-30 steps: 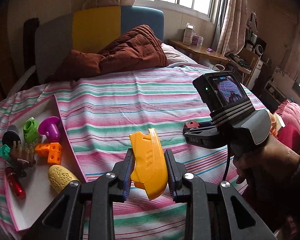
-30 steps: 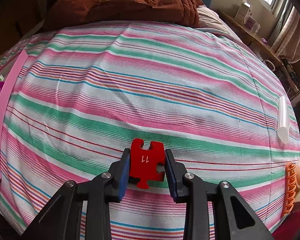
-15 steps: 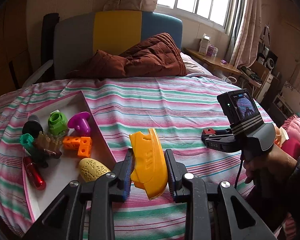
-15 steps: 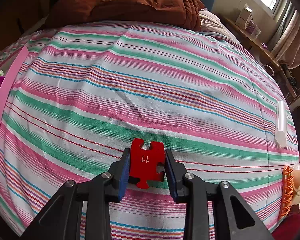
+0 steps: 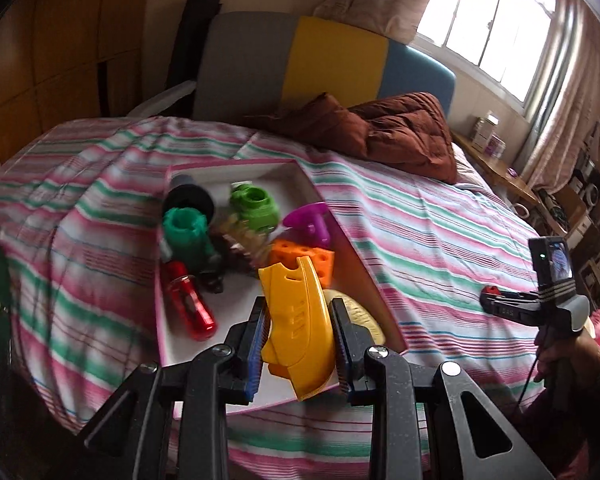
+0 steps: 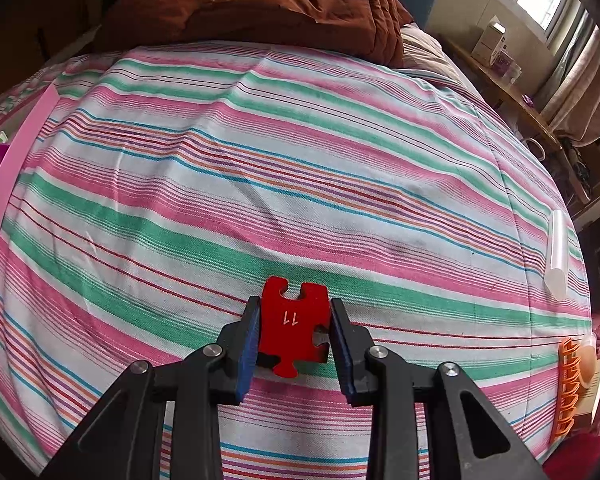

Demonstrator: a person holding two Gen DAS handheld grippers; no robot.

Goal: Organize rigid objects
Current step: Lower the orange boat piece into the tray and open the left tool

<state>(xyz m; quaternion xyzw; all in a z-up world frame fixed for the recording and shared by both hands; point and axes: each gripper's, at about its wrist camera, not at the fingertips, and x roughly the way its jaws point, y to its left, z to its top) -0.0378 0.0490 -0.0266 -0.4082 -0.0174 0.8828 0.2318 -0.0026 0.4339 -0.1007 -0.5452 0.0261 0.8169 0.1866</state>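
My left gripper (image 5: 300, 332) is shut on a curved yellow plastic piece (image 5: 296, 320), held above the near end of a pink-rimmed white tray (image 5: 180, 340) on the striped bed. In the tray lie a red bottle (image 5: 188, 304), a teal cylinder (image 5: 184, 232), a green ring toy (image 5: 254, 204), a purple mushroom shape (image 5: 310, 224), an orange block (image 5: 304, 258) and a yellow oval (image 5: 362, 314). My right gripper (image 6: 292, 328) is shut on a red puzzle piece (image 6: 292, 324) marked 11, above the bedspread; it also shows far right in the left wrist view, right gripper (image 5: 496, 300).
A brown quilt (image 5: 380, 128) lies by the headboard. A clear tube (image 6: 557, 256) rests at the bed's right edge and an orange clip (image 6: 568, 388) sits lower right. The tray's pink rim (image 6: 16, 176) shows at the left. Shelves and a desk stand under the window.
My left gripper has swung left with the yellow piece, from over the bare bedspread to over the tray. The right gripper has stayed still with the puzzle piece.
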